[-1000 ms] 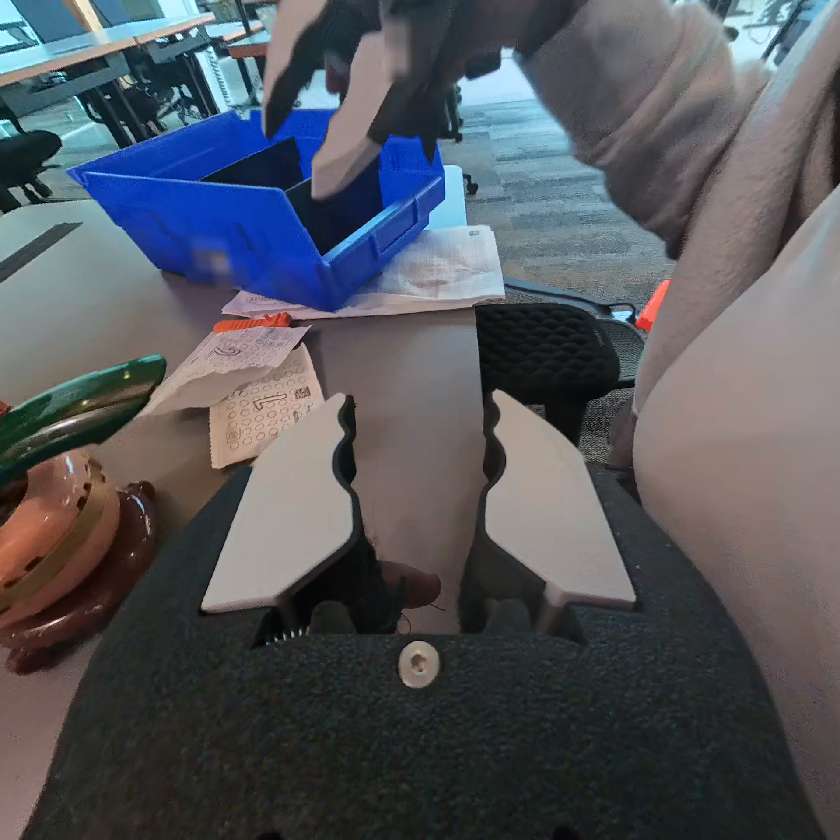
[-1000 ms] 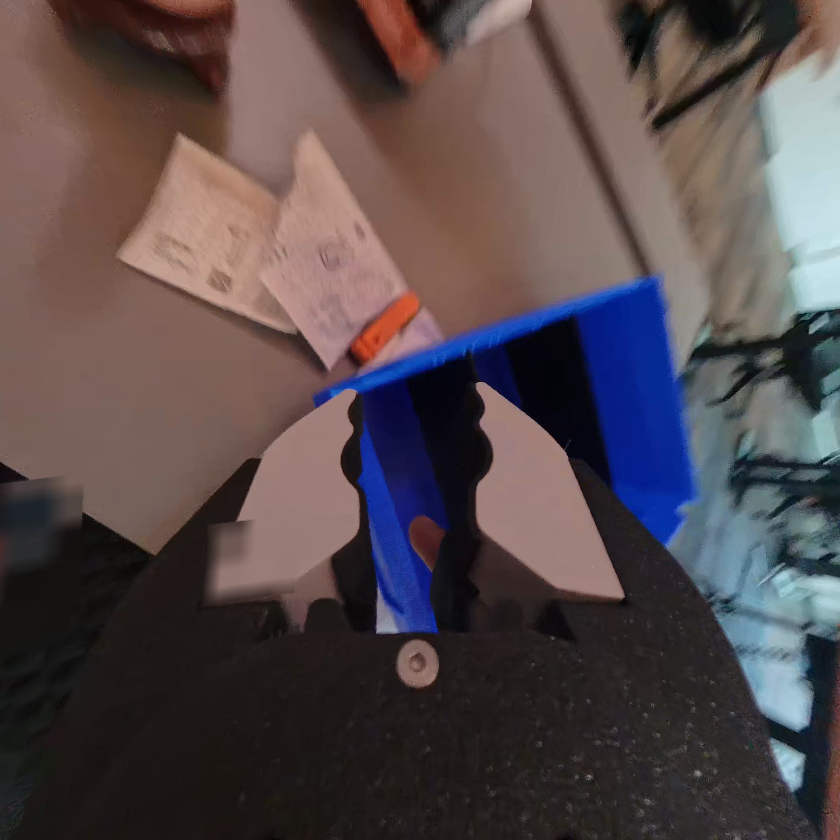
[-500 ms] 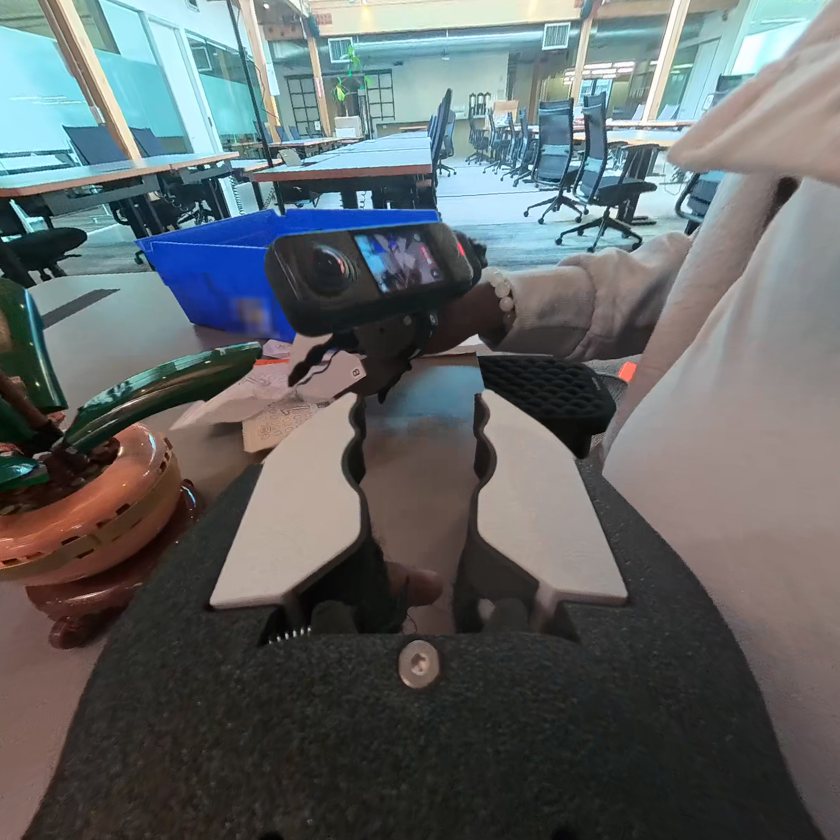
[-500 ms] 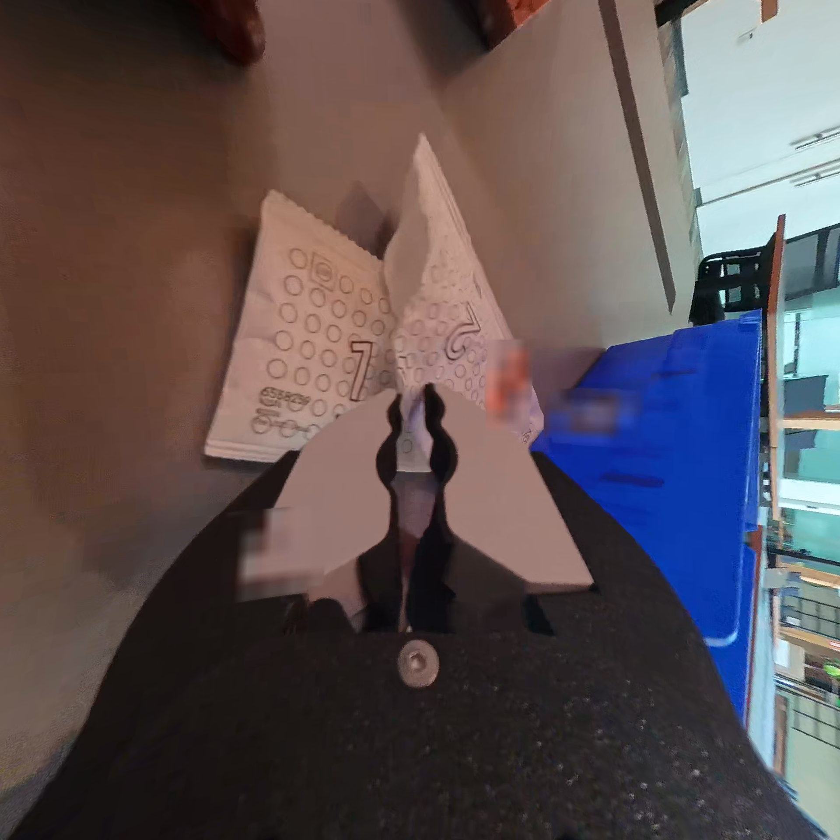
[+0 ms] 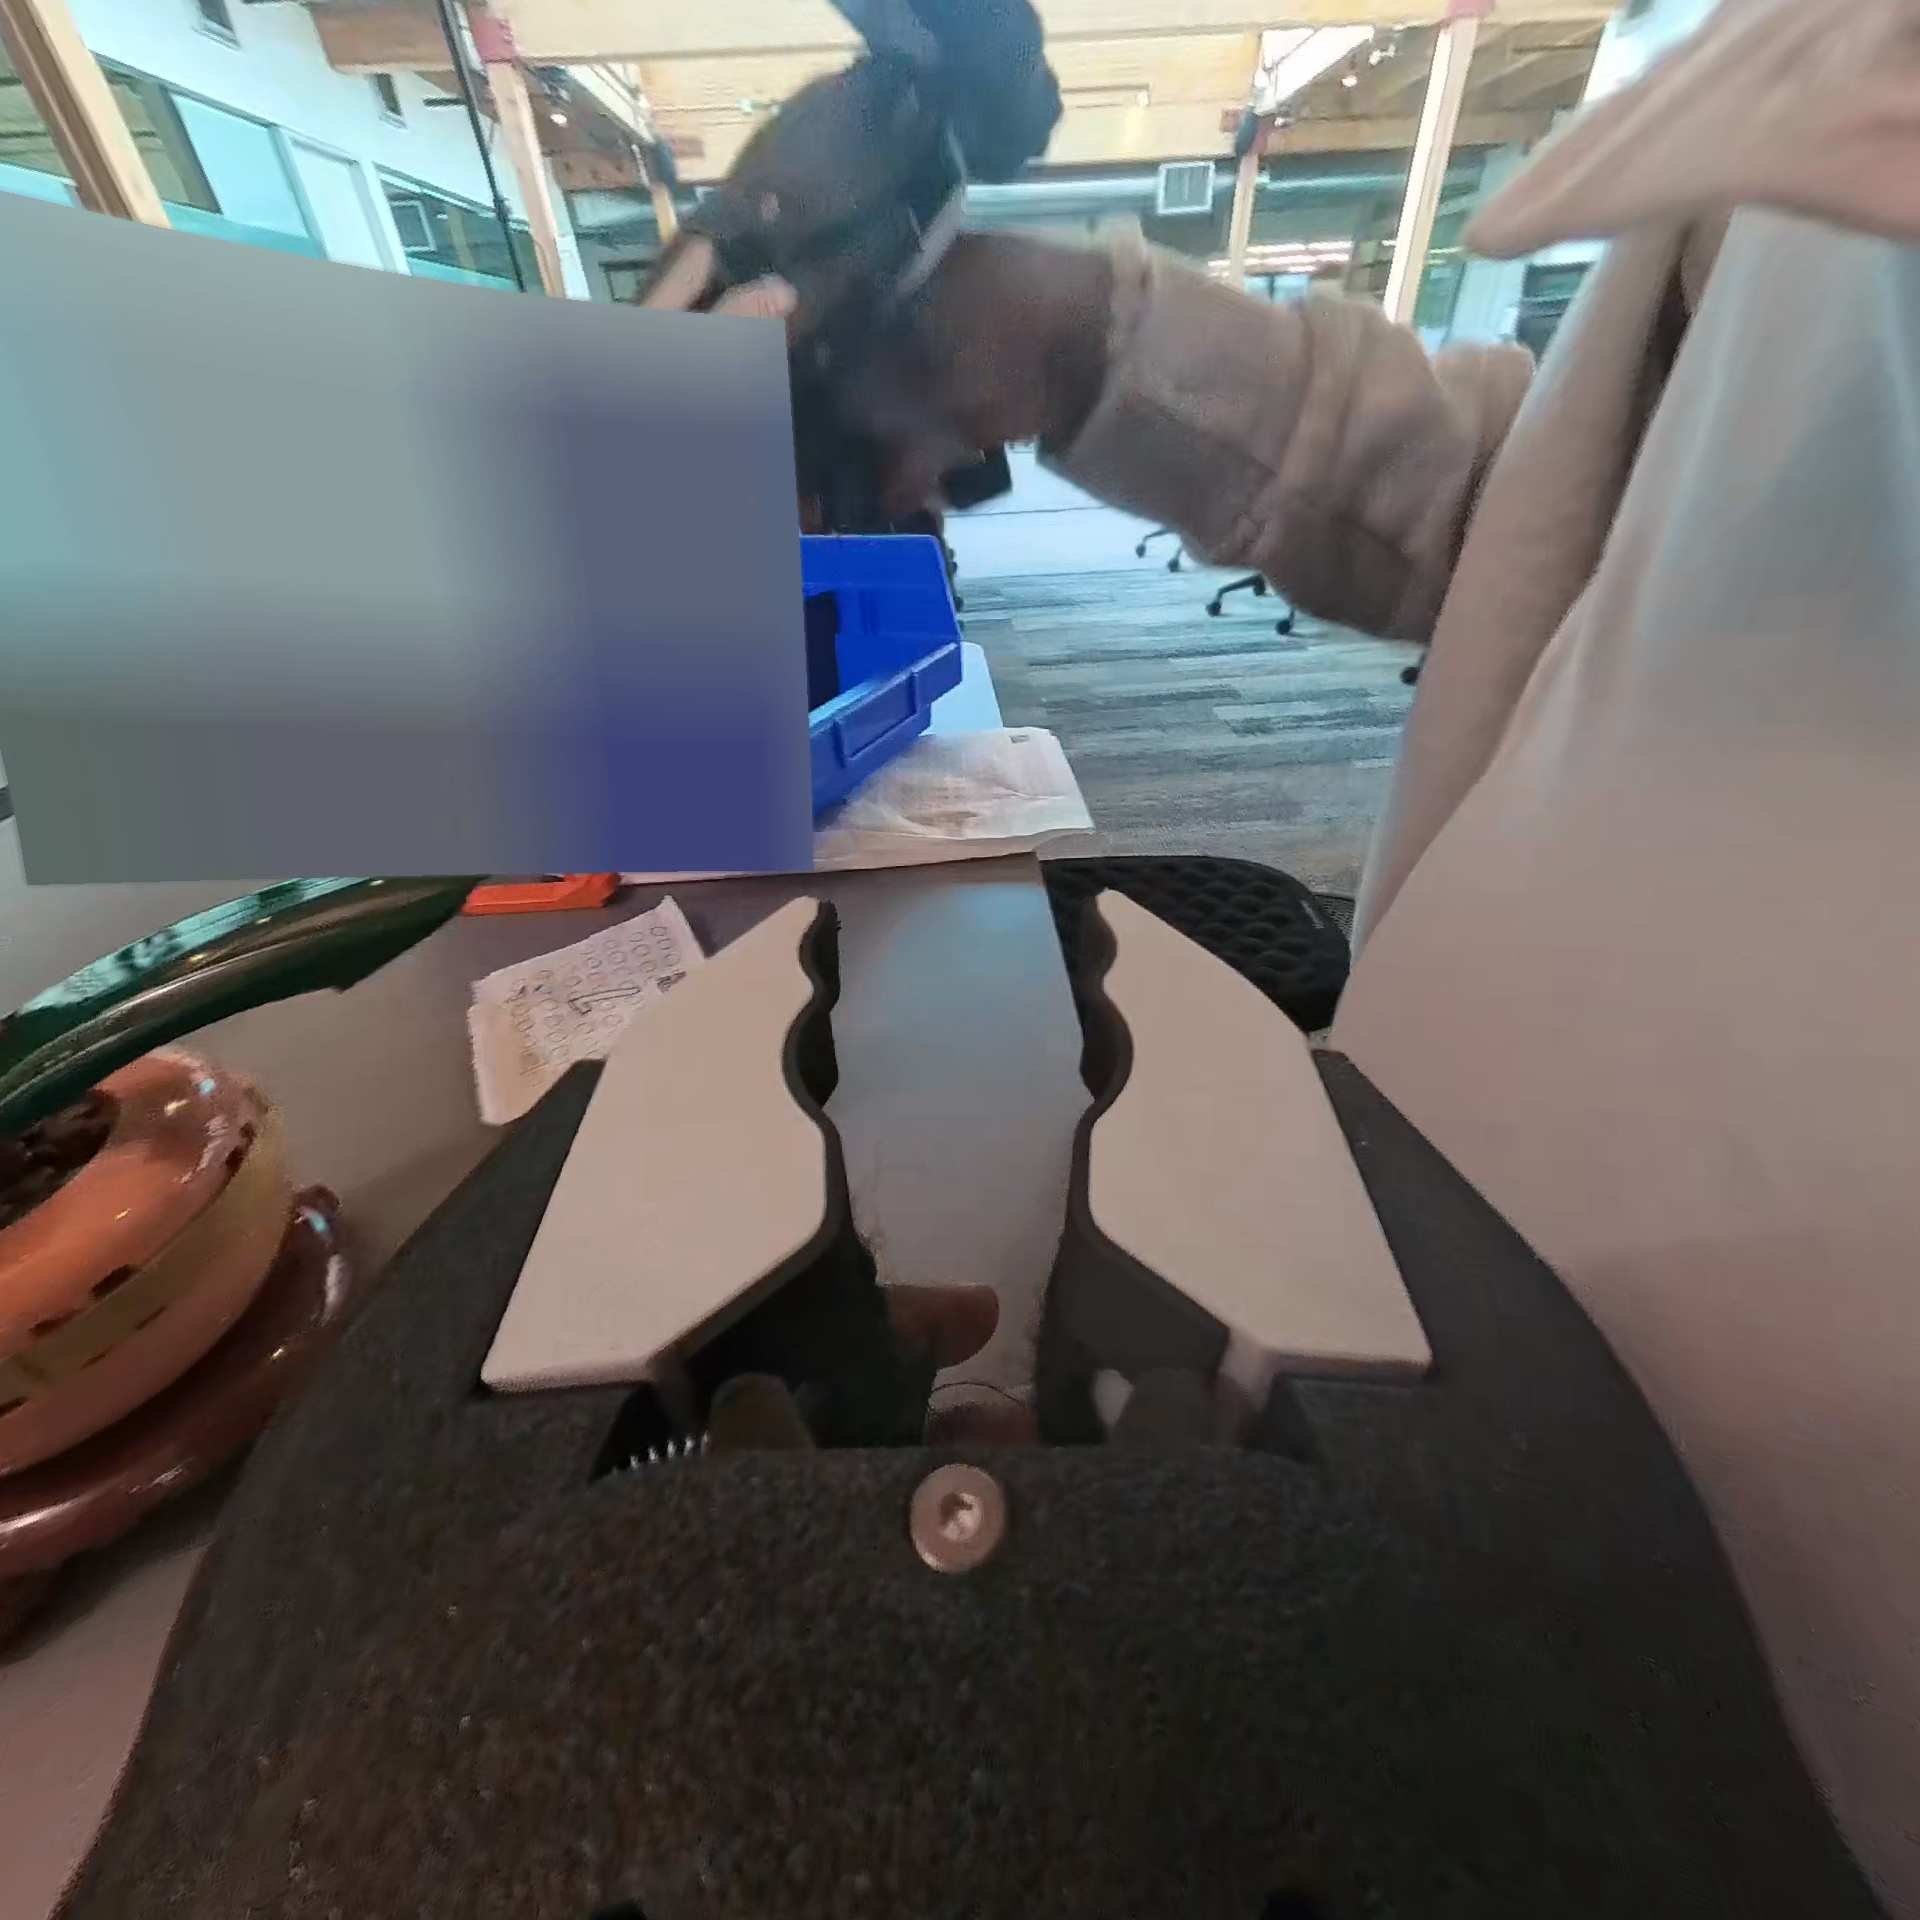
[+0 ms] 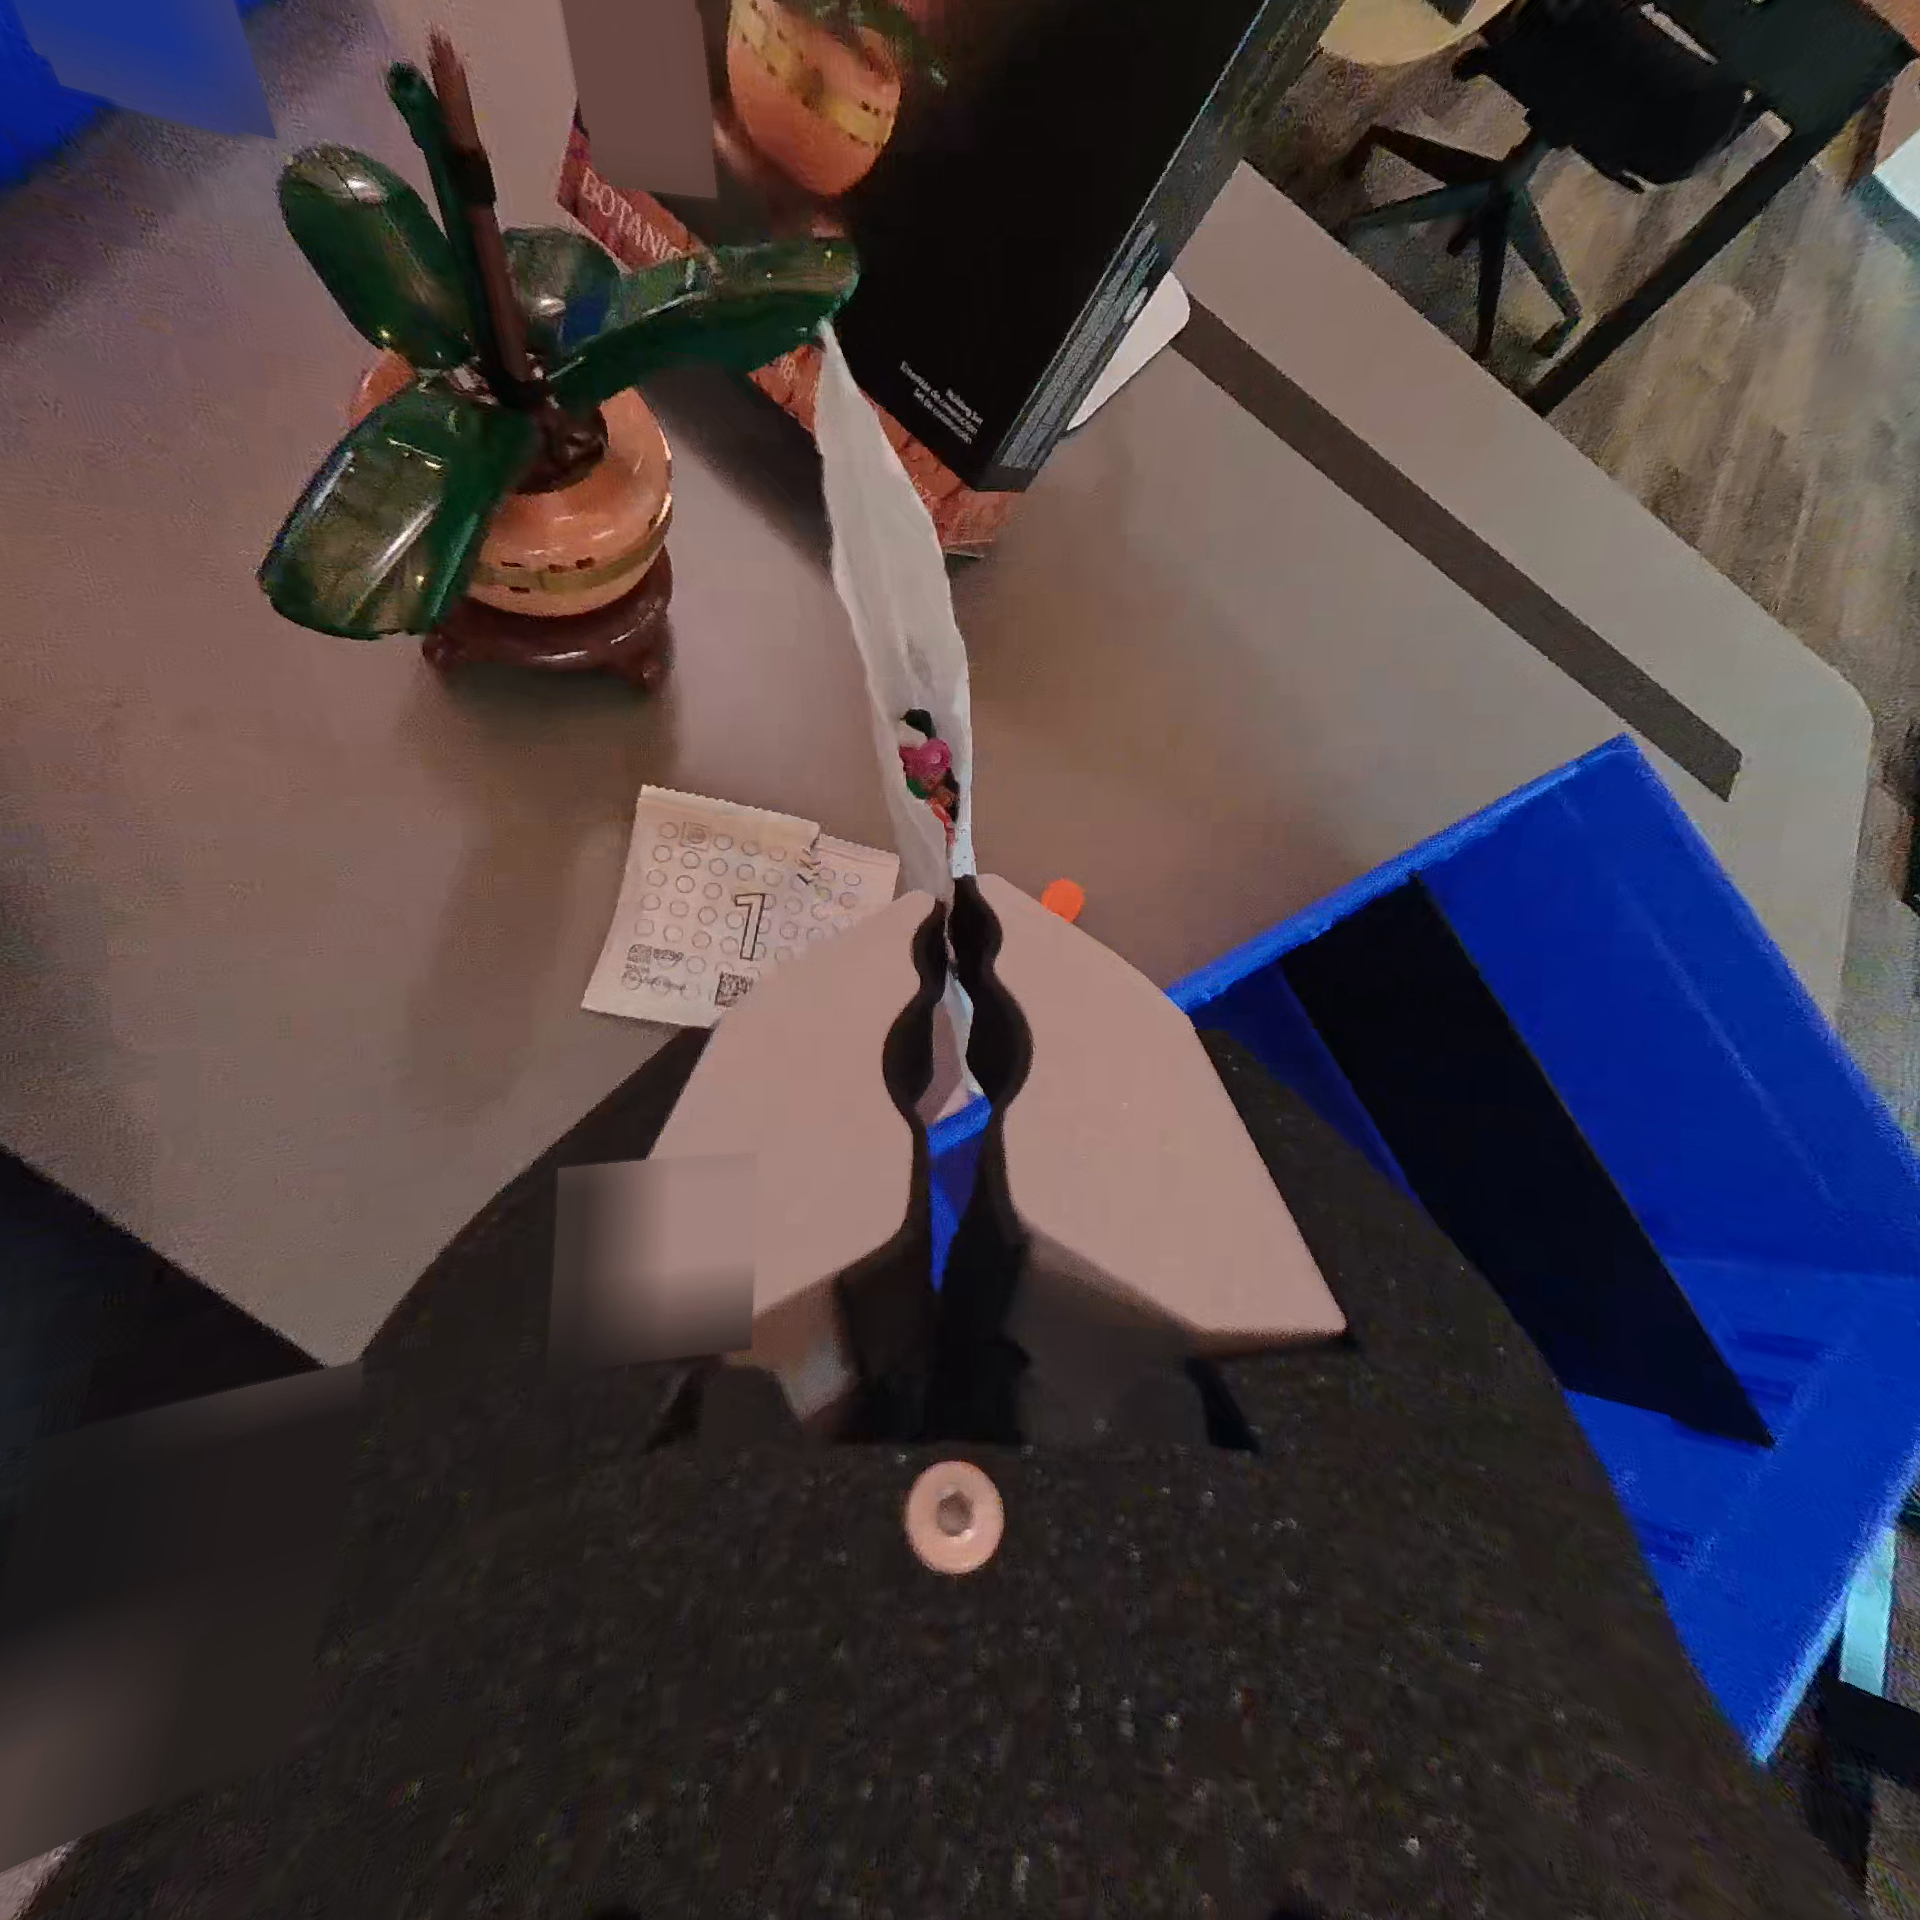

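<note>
Right gripper (image 6: 954, 902): pale flat fingers with scalloped black inner edges, coarse black foam body; clamped on the end of a white paper packet (image 6: 896, 582), which hangs free above the table, limp and creased, small coloured pieces showing inside.

Left gripper (image 5: 951, 935): same build; jaws spread, nothing between them, over bare grey tabletop (image 5: 945, 1039).

Second packet (image 6: 734, 912): flat, crimped edge, printed circles, lying on the table just beside the right fingers.

Blue bin (image 6: 1621, 1060): rigid plastic with a black divider.

Brick-built plant (image 6: 488, 436): glossy green leaves, round tan pot, dark stand.

Black box (image 6: 997, 208): matte, upright.
</note>
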The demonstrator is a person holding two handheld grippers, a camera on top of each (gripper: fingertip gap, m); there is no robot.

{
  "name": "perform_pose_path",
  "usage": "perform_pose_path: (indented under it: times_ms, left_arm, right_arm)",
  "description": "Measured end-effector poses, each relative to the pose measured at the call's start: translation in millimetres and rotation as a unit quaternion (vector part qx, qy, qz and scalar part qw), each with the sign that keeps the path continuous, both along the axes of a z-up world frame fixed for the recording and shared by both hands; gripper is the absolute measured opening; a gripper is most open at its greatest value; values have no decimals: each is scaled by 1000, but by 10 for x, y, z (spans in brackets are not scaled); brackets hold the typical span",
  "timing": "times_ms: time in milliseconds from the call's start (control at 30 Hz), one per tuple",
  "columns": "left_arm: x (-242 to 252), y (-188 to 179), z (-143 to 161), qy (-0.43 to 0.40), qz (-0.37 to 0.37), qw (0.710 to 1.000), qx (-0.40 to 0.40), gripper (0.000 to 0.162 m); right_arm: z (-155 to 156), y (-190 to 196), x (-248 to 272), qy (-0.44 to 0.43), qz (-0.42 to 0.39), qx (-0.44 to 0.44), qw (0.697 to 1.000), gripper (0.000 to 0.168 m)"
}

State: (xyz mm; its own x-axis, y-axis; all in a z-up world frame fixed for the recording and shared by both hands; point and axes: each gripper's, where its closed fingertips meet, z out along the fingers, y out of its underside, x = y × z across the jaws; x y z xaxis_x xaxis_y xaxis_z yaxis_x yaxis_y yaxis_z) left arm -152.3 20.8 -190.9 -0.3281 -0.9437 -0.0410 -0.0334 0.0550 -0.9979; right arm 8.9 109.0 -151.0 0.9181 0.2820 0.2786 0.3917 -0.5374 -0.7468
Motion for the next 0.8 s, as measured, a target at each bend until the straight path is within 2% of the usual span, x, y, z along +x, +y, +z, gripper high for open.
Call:
perform_pose_path:
  times_ms: [133, 267, 500, 800]
  left_arm:
    - [32, -142, -10, -4, -25, 1000, 12, 44]
    - [89, -230, -6, -8, -43, 999, 14, 44]
    - [308, -381, -34, 12, -49, 998, 25, 45]
    - [465, -425, -153, 48, -47, 997, 31, 46]
  right_arm:
    - [358, -366, 332, 40, 4, -31, 999, 2]
    - [433, -665, 635, 87, -11, -31, 996, 1]
    - [-167, -903, 913, 88, 0, -63, 994, 1]
    - [-841, -660, 919, 21, 45, -87, 995, 4]
